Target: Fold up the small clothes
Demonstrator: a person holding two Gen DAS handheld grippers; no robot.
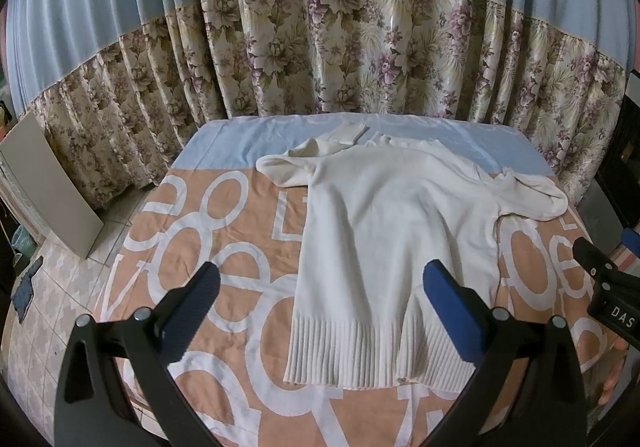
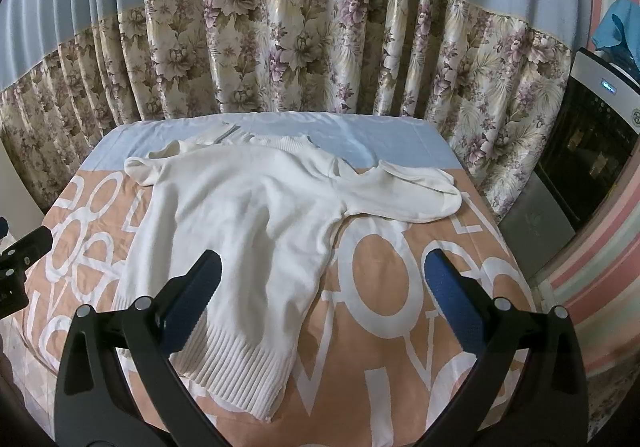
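Observation:
A cream knitted sweater [image 1: 392, 231] lies flat on the bed, ribbed hem toward me, collar at the far end, both sleeves bunched near the shoulders. It also shows in the right wrist view [image 2: 240, 223]. My left gripper [image 1: 320, 303] is open and empty, held above the hem's left corner. My right gripper [image 2: 324, 299] is open and empty, above the hem's right side. The right gripper's body shows at the right edge of the left wrist view [image 1: 600, 271].
The bed [image 1: 224, 231] has an orange cover with big white letters and a blue band at the far end. A floral curtain [image 1: 320, 55] hangs behind it. A beige board [image 1: 48, 183] leans at left over tiled floor. A dark appliance [image 2: 592, 143] stands at right.

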